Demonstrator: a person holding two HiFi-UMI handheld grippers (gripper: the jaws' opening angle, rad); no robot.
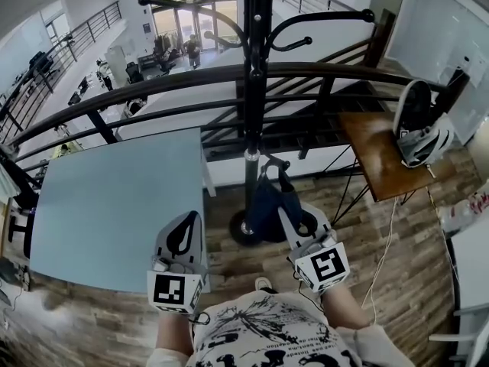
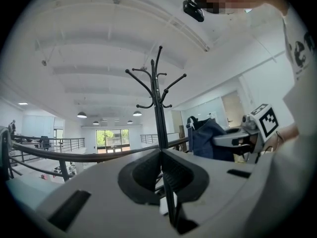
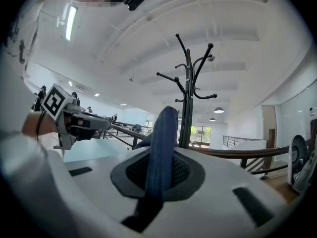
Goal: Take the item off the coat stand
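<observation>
Wood-plank floor [image 1: 428,266] noted underfoot. Pale blue table [image 1: 114,205] is set at 9 o'clock, brown side table [image 1: 367,136] at 2 o'clock. Dark curved railing [image 1: 153,85] is run across 12 o'clock. White ceiling [image 2: 99,43] is lit by round lamps [image 2: 82,114]; far windows [image 2: 110,137] are seen daylit.

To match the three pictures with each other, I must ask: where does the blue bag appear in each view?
Head view: bag at lower centre, in front of the stand, at the right hand-held gripper.
Left gripper view: right of centre, beside the stand.
Right gripper view: its strap in the middle, clamped between the jaws.
Shared landmark: the black stand, visible in all three.
</observation>
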